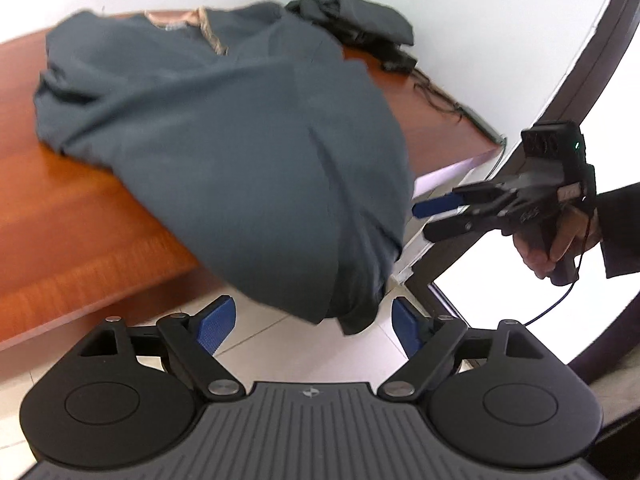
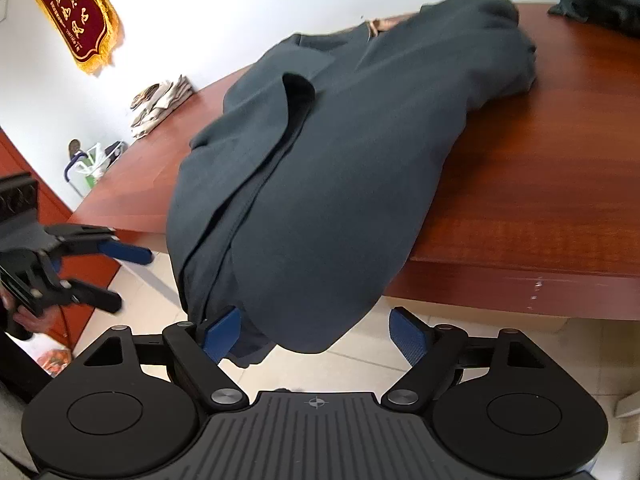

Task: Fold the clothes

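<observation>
A dark grey-blue garment (image 1: 224, 128) lies spread on the brown wooden table (image 1: 72, 208), collar at the far side, and its lower part hangs over the front edge. My left gripper (image 1: 312, 320) is open just below that hanging hem, blue pads wide apart and pressing nothing. My right gripper (image 2: 316, 332) is open too. The garment's (image 2: 320, 184) drooping end sits between its fingers, and the left pad (image 2: 220, 334) is against a fold. Each gripper shows in the other's view, held in a hand: the right gripper (image 1: 422, 222) beside the cloth, the left gripper (image 2: 134, 282) off the table's corner.
A second dark garment (image 1: 360, 16) is bunched at the table's far corner near a black cable (image 1: 436, 92). A stack of folded pale clothes (image 2: 160, 104) sits by the wall under a red banner (image 2: 76, 12). Tiled floor (image 2: 360, 356) lies below the table edge.
</observation>
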Demonstrator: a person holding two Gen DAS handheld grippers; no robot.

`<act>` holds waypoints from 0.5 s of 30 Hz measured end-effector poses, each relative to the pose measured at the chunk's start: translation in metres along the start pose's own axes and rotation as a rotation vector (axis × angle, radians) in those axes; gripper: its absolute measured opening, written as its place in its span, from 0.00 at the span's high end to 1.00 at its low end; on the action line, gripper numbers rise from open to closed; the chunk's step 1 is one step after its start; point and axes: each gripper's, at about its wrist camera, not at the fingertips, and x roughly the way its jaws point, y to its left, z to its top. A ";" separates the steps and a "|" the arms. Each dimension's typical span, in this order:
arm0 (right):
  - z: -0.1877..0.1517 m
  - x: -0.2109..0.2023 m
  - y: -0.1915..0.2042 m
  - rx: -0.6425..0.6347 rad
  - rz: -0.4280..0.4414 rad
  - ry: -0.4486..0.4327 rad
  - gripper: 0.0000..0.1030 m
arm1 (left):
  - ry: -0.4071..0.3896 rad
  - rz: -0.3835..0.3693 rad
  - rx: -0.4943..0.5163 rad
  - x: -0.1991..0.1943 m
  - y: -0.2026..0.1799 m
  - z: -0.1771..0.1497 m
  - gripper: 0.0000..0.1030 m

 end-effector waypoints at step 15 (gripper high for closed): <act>0.014 0.030 -0.022 0.073 0.243 0.030 0.26 | -0.046 -0.082 0.081 0.044 0.000 0.009 0.17</act>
